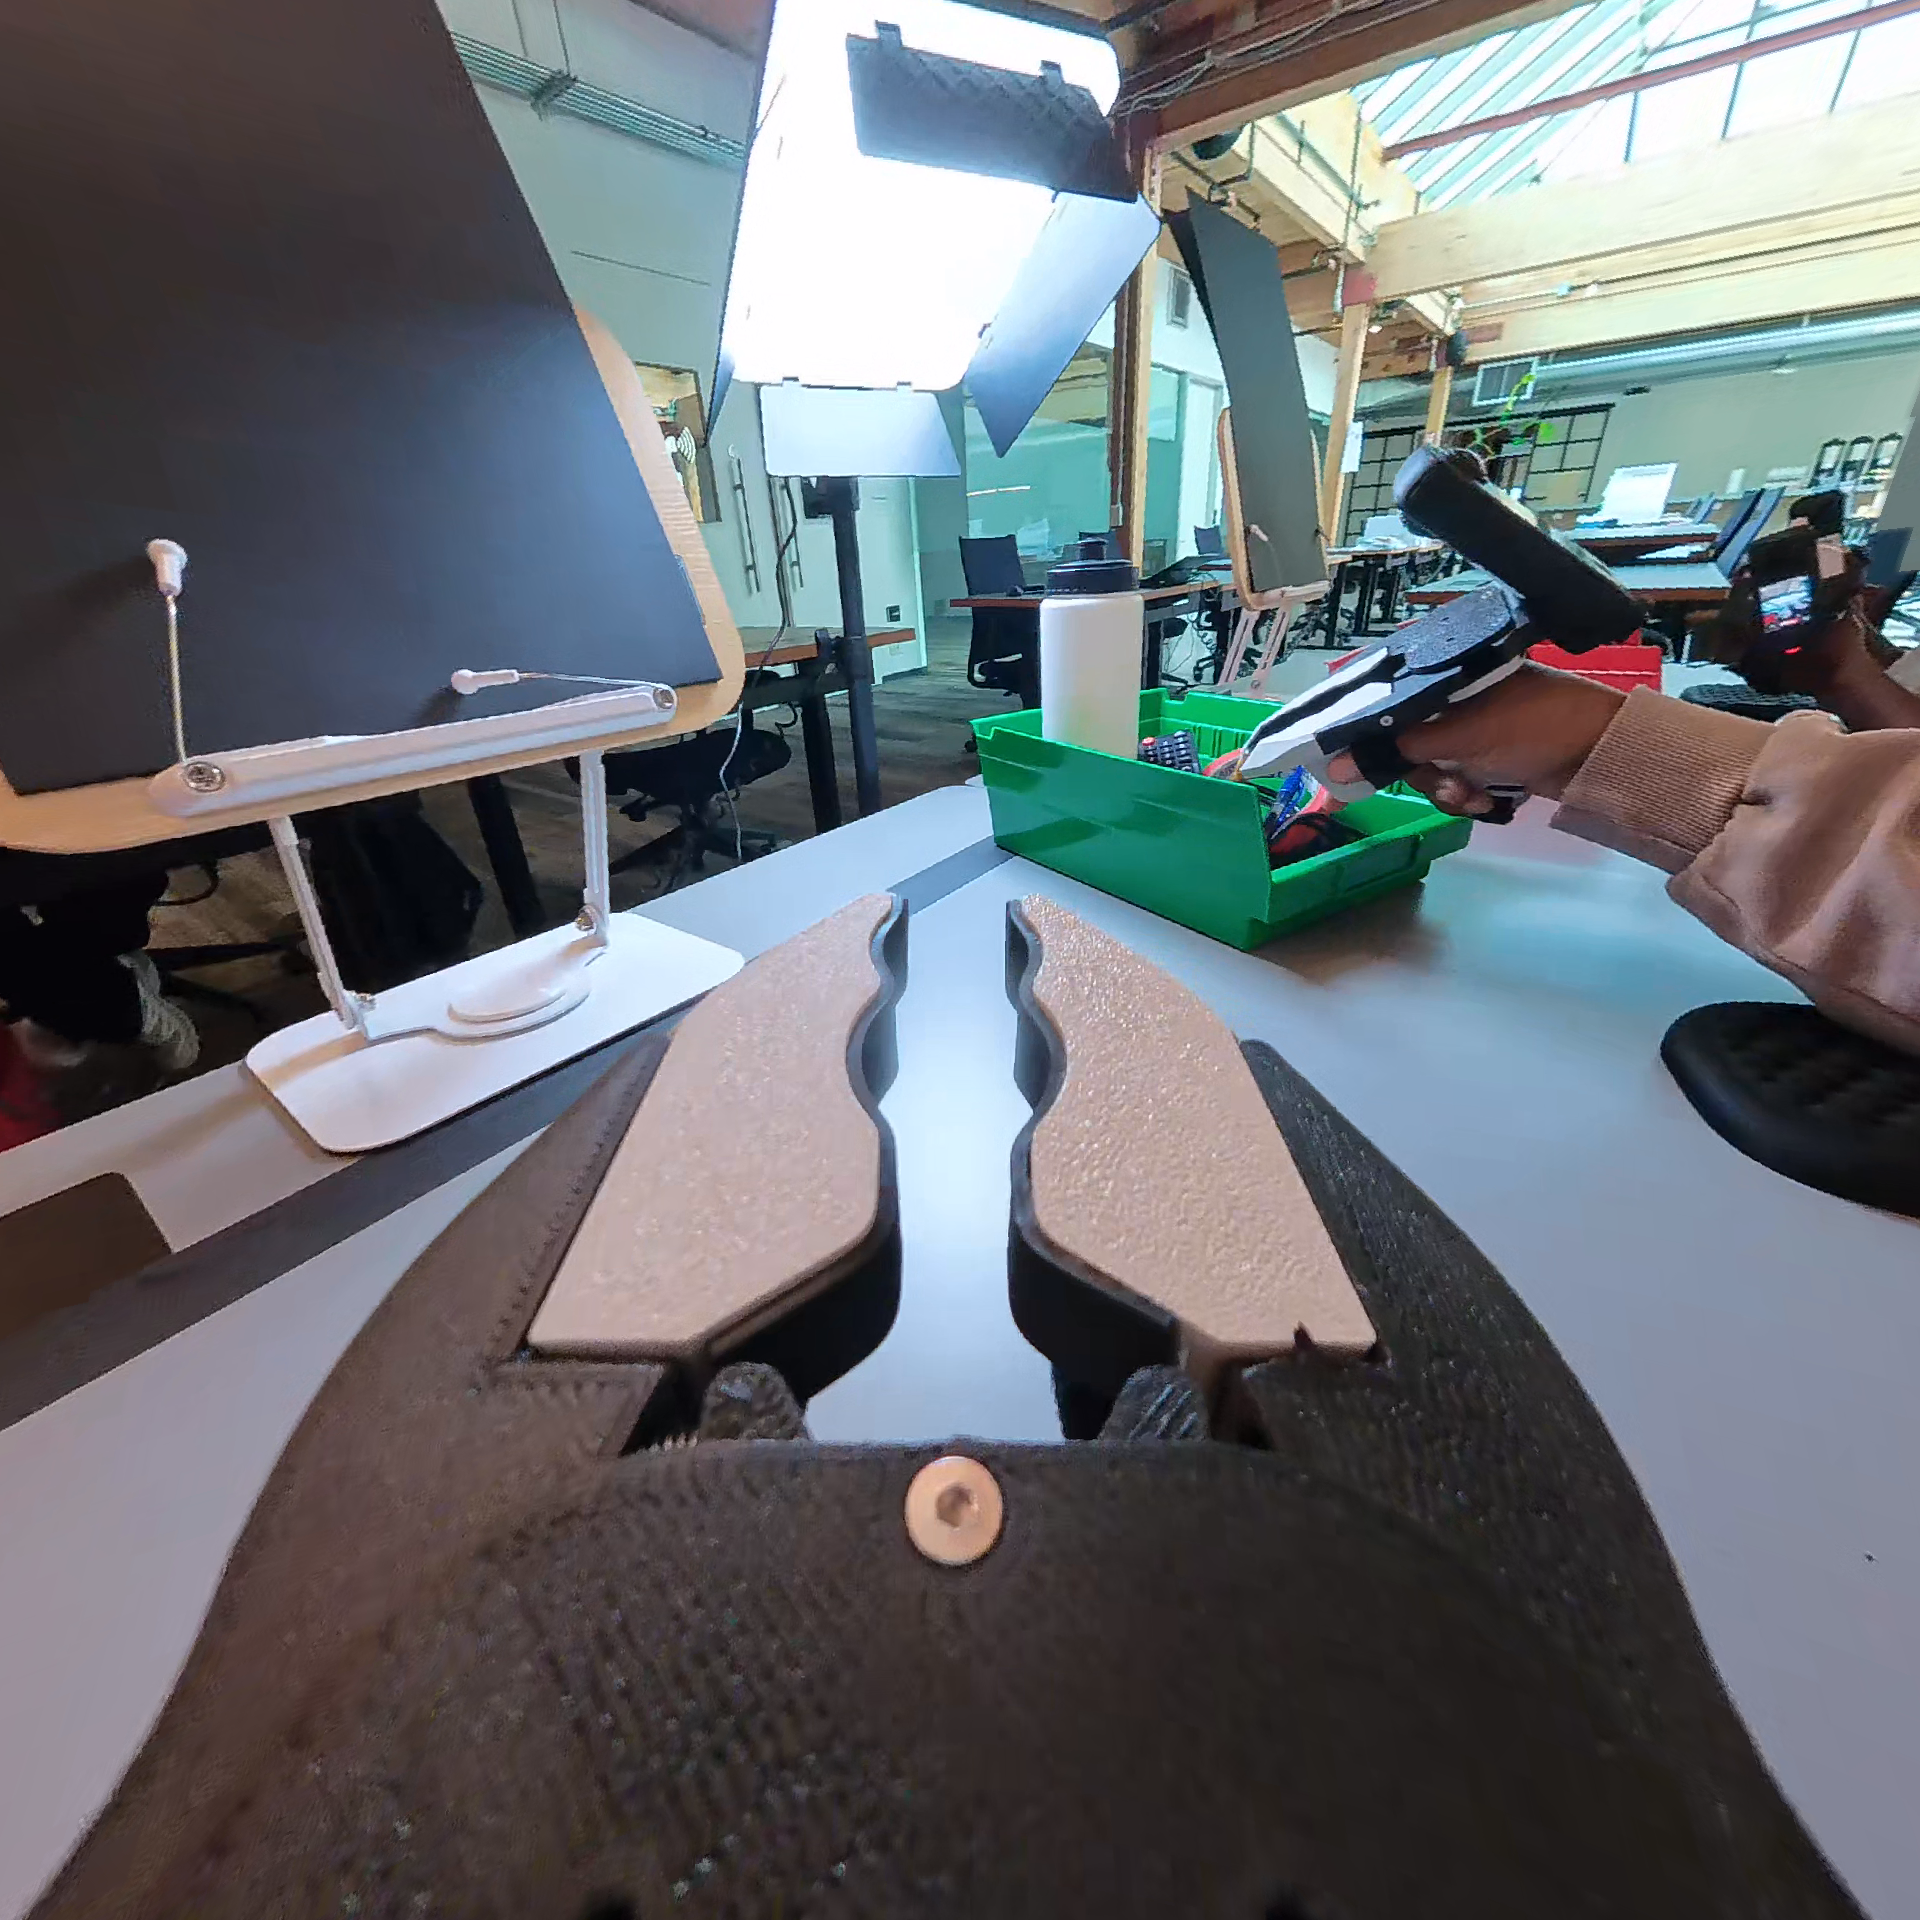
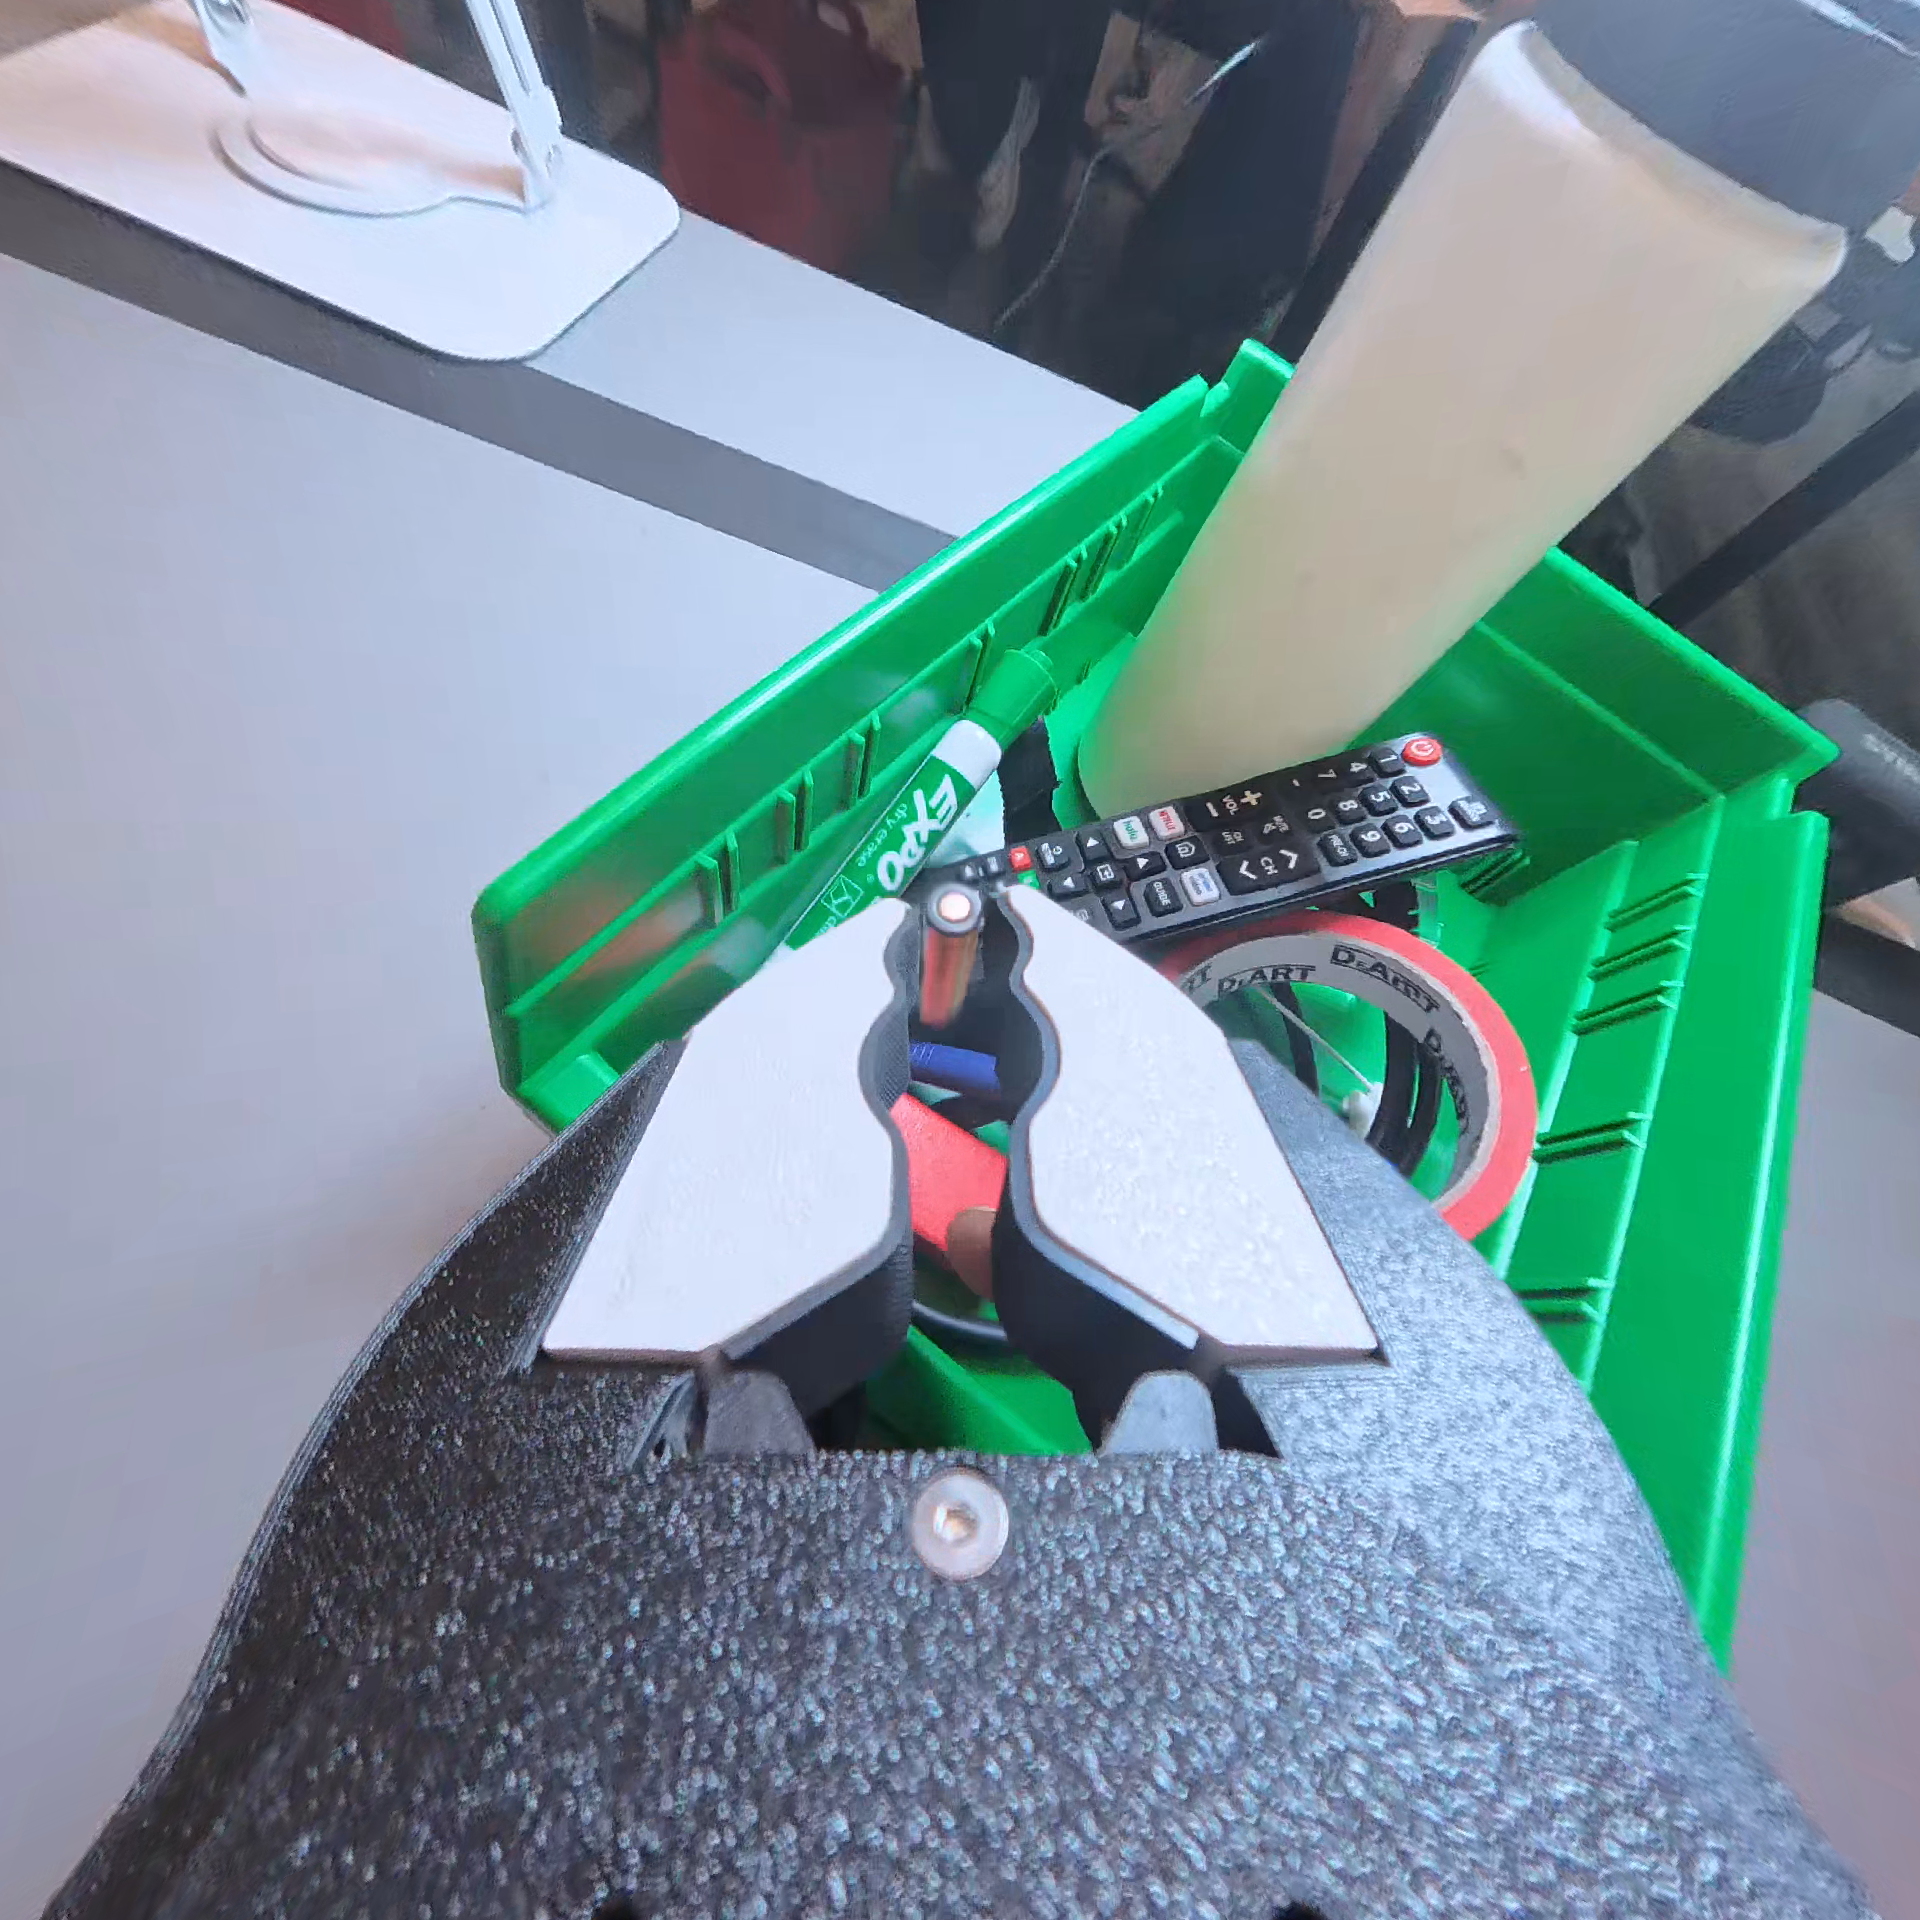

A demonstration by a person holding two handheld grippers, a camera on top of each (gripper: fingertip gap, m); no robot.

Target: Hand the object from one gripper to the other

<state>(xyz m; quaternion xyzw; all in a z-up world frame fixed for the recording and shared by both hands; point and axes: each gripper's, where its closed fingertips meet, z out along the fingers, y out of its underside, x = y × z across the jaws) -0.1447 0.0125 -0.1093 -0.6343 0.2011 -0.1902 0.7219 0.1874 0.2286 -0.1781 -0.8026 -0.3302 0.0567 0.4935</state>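
Observation:
My right gripper [image 2: 956, 920] is over the green bin [image 2: 727, 831], its fingertips closed on a small silver and orange cylinder, like a battery [image 2: 948, 961], held end-on. The left wrist view shows this gripper [image 1: 1262, 753] in a hand, pointing down into the bin [image 1: 1122, 831] at the right. My left gripper [image 1: 956, 920] hovers low over the grey table [image 1: 1455, 1195], jaws a little apart with nothing between them, well short of the bin.
The bin holds a white bottle [image 2: 1403, 468], a black remote [image 2: 1278, 831], a red tape roll [image 2: 1486, 1091], a green marker [image 2: 914, 810] and a red object [image 2: 945, 1153]. A white stand [image 1: 468, 1018] with a dark board is left. A black pad [image 1: 1808, 1091] lies right. About 40 centimeters separates my left fingertips from my right.

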